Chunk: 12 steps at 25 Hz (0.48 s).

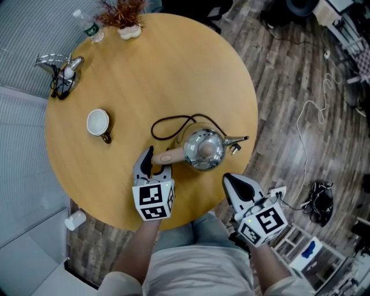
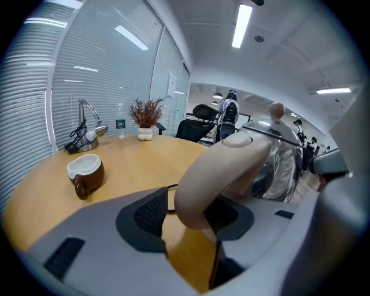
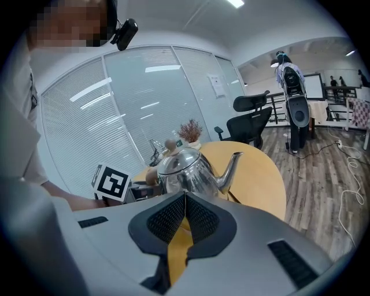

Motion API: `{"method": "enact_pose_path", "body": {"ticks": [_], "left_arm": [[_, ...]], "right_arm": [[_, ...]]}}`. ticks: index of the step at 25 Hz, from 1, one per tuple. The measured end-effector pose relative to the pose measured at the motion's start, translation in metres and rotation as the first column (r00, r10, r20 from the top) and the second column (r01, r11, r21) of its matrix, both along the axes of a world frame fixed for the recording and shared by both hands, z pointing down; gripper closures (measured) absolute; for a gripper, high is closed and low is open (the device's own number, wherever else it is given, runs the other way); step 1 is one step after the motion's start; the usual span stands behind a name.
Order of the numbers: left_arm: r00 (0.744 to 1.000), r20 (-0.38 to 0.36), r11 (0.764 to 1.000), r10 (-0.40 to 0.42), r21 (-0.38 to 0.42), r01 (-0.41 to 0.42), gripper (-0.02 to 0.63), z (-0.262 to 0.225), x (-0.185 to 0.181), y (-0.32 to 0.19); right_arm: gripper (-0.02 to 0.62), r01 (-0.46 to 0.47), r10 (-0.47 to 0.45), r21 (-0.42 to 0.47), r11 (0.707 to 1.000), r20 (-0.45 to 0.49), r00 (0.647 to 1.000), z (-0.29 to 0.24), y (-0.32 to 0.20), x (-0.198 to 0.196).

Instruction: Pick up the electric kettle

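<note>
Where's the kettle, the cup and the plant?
kettle point(image 1: 199, 143): head view, on its shiny lid.
cup point(image 1: 97, 122): head view, on its white inside.
plant point(image 1: 122, 10): head view, on its brown twigs.

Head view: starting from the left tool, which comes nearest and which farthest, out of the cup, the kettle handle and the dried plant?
1. Kettle handle: right between the jaws of the left tool.
2. Cup: up and to the left, on the table.
3. Dried plant: at the table's far edge.
</note>
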<state>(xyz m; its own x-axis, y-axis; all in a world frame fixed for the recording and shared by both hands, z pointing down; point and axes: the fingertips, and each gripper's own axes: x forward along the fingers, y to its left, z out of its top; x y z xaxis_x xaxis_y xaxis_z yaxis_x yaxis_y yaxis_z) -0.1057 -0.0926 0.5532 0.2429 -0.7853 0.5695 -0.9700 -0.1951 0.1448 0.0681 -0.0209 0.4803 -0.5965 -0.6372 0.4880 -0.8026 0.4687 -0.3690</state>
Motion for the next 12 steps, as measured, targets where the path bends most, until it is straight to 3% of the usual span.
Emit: {"method": "enact_pose_path", "body": {"ticks": [12], "left_arm": [[1.000,-0.009,1.000,-0.021,-0.002,0.021,0.430,0.006,0.002,-0.013]], "right_arm": [[0.563,-0.012,0.012,-0.015,1.000,-0.004,1.000,0.006,0.000,0.004]]}}
